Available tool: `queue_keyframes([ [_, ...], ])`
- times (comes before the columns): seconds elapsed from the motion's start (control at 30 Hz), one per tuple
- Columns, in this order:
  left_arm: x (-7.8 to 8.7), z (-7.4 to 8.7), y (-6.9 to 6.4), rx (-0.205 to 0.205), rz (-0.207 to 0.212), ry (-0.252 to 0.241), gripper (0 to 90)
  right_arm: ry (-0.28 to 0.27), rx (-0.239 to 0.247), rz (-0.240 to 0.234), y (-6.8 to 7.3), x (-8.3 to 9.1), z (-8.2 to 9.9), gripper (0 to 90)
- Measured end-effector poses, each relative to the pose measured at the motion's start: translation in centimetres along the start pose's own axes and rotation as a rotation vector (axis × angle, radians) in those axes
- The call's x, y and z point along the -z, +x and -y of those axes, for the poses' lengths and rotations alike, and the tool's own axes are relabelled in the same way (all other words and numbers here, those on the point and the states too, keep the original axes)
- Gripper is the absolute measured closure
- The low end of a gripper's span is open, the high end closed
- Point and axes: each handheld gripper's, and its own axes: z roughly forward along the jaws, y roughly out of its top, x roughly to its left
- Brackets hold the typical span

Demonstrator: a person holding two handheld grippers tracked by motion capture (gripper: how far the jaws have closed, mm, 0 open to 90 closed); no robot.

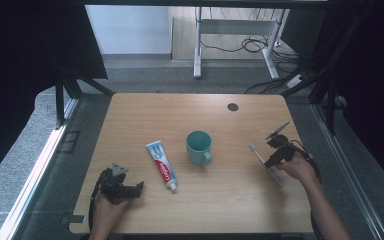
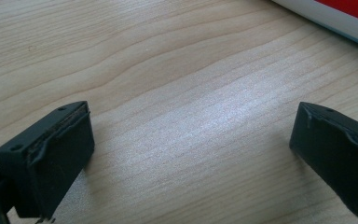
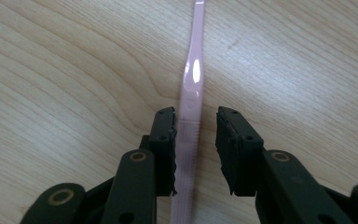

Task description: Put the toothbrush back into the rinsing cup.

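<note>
A pink toothbrush (image 1: 256, 154) lies flat on the wooden table (image 1: 220, 115) at the right. My right gripper (image 1: 271, 159) is low over its handle. In the right gripper view the pink handle (image 3: 193, 79) runs between the two pads of the right gripper (image 3: 196, 135). It lies close against the left pad, and a gap shows at the right pad. My left gripper (image 1: 139, 188) rests near the front left edge, its jaws wide apart over bare wood (image 2: 191, 144). A teal mug (image 1: 198, 146) stands mid-table, and a toothpaste tube (image 1: 161, 165) lies to its left.
A corner of the toothpaste tube (image 2: 345, 11) shows at the top right of the left gripper view. A dark round grommet (image 1: 232, 106) sits in the table's far side. Beyond the table stand a desk frame and cables on the floor.
</note>
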Motion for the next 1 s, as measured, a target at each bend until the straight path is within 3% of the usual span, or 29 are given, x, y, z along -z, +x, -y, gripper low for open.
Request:
queue_keyframes([
  [0.5,0.0,0.0,0.0,0.000,0.000,0.000,0.0,0.100,0.026,0.020,0.8,-1.1,-2.4,72.6],
  [1.0,0.0,0.0,0.0,0.000,0.000,0.001,0.0,0.176,0.034,0.050,1.1,-1.9,-3.6,76.1],
])
